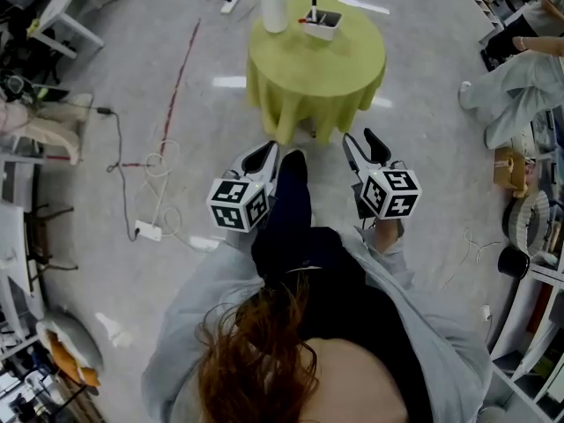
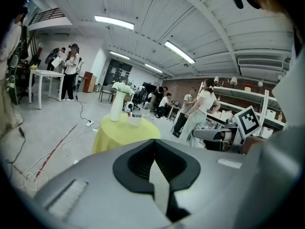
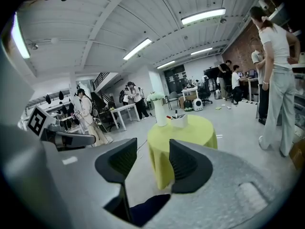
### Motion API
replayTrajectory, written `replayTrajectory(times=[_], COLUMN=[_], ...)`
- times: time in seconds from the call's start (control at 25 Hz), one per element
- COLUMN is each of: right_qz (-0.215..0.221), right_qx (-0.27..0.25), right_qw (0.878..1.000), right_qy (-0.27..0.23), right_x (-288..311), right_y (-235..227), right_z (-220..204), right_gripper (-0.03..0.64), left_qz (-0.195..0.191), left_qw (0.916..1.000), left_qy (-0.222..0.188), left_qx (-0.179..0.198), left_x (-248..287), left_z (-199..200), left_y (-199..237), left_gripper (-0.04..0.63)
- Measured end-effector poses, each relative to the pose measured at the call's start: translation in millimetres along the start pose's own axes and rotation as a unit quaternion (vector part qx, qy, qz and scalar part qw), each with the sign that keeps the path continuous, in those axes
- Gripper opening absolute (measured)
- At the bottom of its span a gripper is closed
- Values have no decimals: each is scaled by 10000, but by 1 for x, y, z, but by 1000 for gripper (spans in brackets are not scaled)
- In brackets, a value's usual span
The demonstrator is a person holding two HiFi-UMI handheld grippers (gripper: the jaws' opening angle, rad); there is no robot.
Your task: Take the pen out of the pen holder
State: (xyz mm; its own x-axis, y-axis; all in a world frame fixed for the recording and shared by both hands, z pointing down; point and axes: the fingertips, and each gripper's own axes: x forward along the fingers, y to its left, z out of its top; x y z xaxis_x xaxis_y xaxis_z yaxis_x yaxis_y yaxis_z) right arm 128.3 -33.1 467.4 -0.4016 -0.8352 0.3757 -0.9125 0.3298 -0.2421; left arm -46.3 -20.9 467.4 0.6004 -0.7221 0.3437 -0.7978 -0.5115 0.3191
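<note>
The left tool (image 1: 268, 151) is clenched on nothing, the right tool (image 1: 359, 139) released, and a hasty grab at the pen (image 1: 314, 8) could topple the pen holder (image 1: 323, 25).

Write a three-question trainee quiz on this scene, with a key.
1. True or false: the left gripper has its jaws apart.
2. Which stands on the table beside the pen holder? A) vase B) mug C) lamp
3. Fill in: the right gripper holds ____.
Key: 1 false; 2 A; 3 nothing.
</note>
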Motion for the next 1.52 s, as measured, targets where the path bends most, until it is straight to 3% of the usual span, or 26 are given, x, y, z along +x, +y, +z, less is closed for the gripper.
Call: replayTrajectory(times=[0.48,1.12,1.32,1.52], right_qz=[-149,-236,-284,-260], right_qx=[-18,-193,-123,-88], right_qw=[9998,9984,9984,9990], right_qy=[-92,-484,-467,-362], right_x=[36,157,197,234], right_y=[-35,-104,-129,-142], right_z=[26,151,173,177], right_gripper=[207,207,207,207], left_qz=[-155,-320,-326,-295], left_qw=[9999,9983,9979,9985], left_qy=[-17,-304,-306,-195], left_qx=[58,386,460,415], left_x=[55,187,226,254], left_z=[23,153,185,190], left_y=[17,80,100,123], left_gripper=[17,17,17,17])
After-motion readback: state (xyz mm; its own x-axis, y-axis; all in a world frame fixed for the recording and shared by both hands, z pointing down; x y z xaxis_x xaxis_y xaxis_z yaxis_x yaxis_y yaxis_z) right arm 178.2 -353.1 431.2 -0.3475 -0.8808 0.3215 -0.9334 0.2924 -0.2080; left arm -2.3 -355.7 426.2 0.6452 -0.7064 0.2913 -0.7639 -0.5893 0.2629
